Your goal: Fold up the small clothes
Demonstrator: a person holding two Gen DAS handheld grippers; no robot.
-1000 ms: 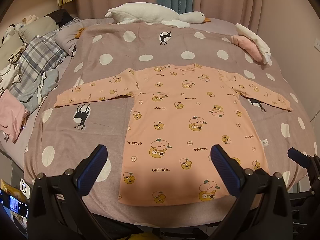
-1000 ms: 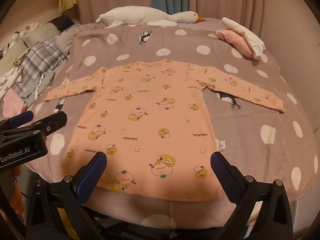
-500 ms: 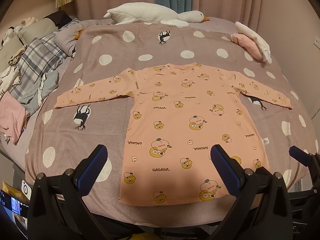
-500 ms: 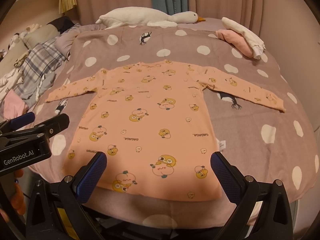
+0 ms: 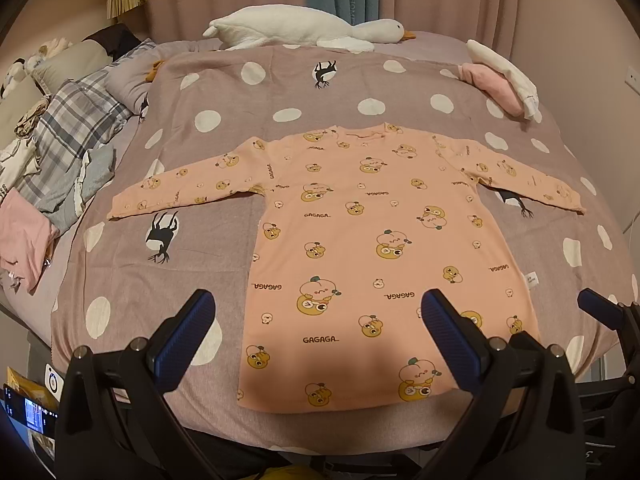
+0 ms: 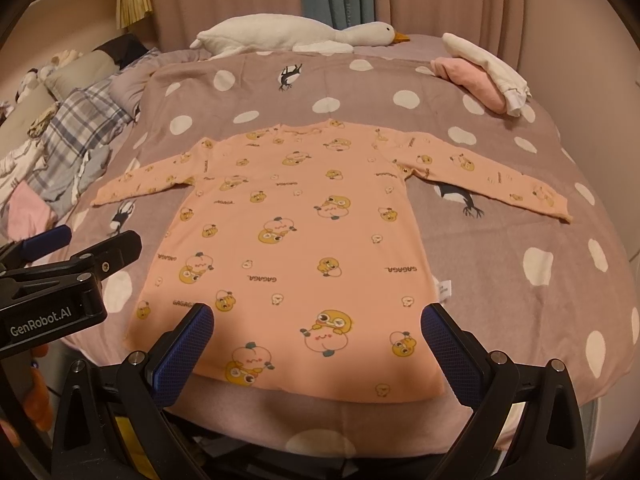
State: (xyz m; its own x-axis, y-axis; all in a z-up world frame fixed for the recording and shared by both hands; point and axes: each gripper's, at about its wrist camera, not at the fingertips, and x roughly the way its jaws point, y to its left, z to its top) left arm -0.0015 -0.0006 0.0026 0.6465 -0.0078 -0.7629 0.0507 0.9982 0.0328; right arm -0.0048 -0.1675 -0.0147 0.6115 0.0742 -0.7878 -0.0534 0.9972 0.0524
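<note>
A small peach long-sleeved top (image 5: 360, 240) (image 6: 304, 240) with cartoon prints lies flat and face up on a mauve polka-dot blanket (image 5: 180, 272), both sleeves spread out sideways. My left gripper (image 5: 318, 316) hovers open over the hem's left half, holding nothing. My right gripper (image 6: 318, 332) is open too, above the hem's middle near the bed's front edge. The left gripper's body (image 6: 60, 280) shows at the left of the right wrist view. A blue fingertip of the right gripper (image 5: 596, 306) shows at the right edge of the left wrist view.
A white goose plush (image 5: 304, 32) lies along the far edge before the curtains. Folded pink and white clothes (image 5: 500, 80) sit at the far right. A heap of plaid, grey and pink clothes (image 5: 52, 160) fills the left side. Bare blanket flanks the top.
Both grippers have crept slightly forward and stayed open. The top has not moved.
</note>
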